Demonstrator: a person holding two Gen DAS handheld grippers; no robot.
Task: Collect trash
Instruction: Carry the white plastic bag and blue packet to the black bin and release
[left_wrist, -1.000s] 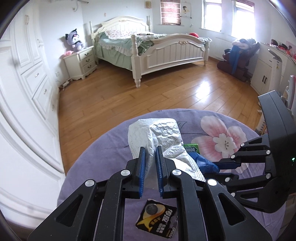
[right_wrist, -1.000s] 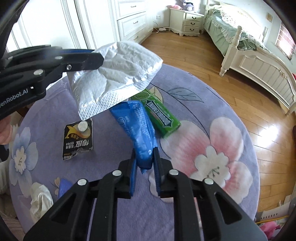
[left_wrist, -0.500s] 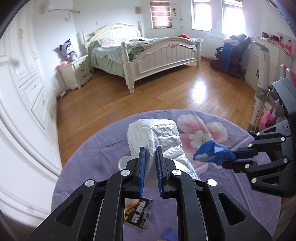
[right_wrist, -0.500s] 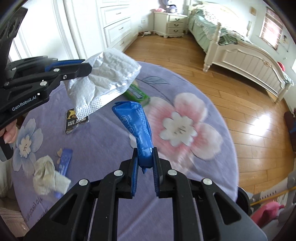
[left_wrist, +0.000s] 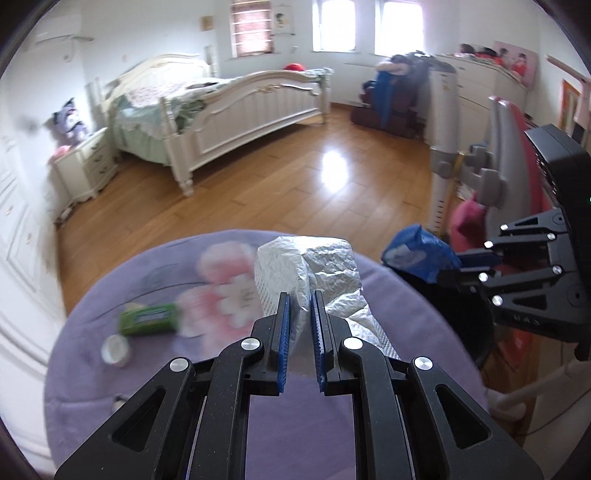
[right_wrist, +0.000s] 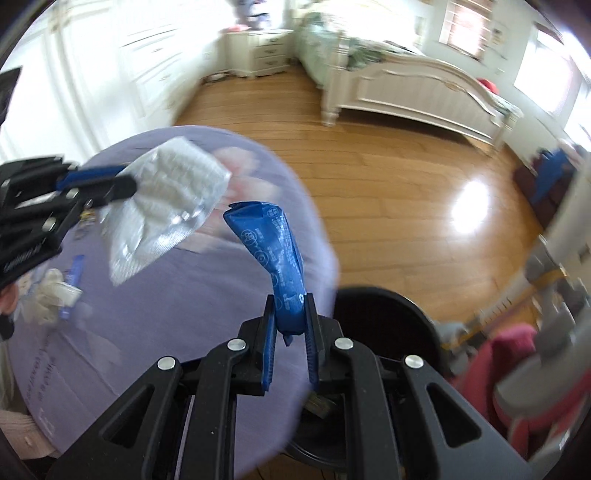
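My left gripper (left_wrist: 300, 306) is shut on a crumpled silver foil bag (left_wrist: 321, 269), held above the round purple table (left_wrist: 155, 387); the same bag (right_wrist: 166, 206) shows at the left of the right wrist view, with the left gripper (right_wrist: 122, 177) on it. My right gripper (right_wrist: 290, 306) is shut on a blue wrapper (right_wrist: 273, 243) that stands up from its jaws, over the table's edge and beside a black bin (right_wrist: 380, 317). In the left wrist view that blue wrapper (left_wrist: 421, 254) hangs past the table's right edge. A green packet (left_wrist: 149, 319) and a small white cup (left_wrist: 116, 349) lie on the table.
A white tissue wad (right_wrist: 48, 295) and a small blue strip (right_wrist: 74, 275) lie on the table's left part. Past the table are wooden floor, a white bed (left_wrist: 229, 110), a nightstand (left_wrist: 86, 164), and a grey and red chair (left_wrist: 506, 158) at the right.
Both grippers have swung right across the table with their trash. The blue wrapper now hangs at the table's edge by the black bin, and the green packet has come into the left wrist view.
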